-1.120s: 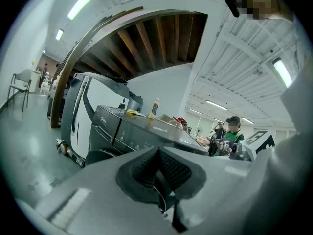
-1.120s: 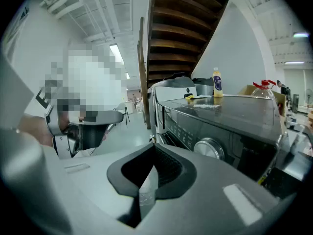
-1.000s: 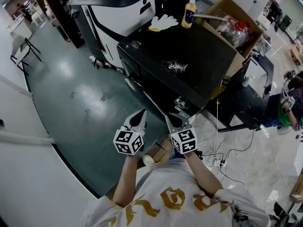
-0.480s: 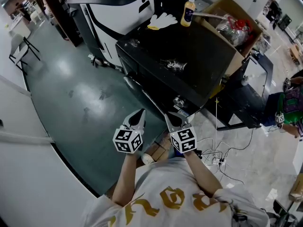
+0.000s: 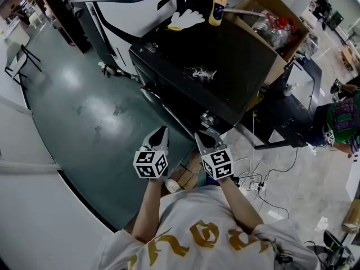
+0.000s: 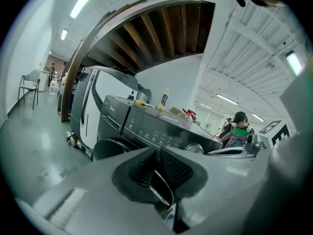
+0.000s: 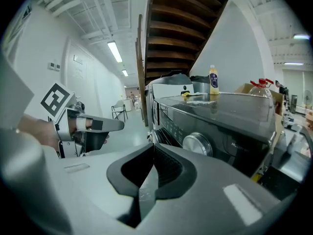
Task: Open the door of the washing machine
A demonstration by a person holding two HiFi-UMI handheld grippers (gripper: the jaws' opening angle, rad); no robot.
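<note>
We see black washing machine just ahead of both grippers. Its round door sits low on front and looks shut. Lower part cut off behind left gripper body; from head view we can hardly make it out. Left gripper jaws pressed together, nothing held. Right gripper likewise closed and empty, near dial, apart from it. Bottle and gloves on machine top, cardboard box beside. Green floor, cables at right.
</note>
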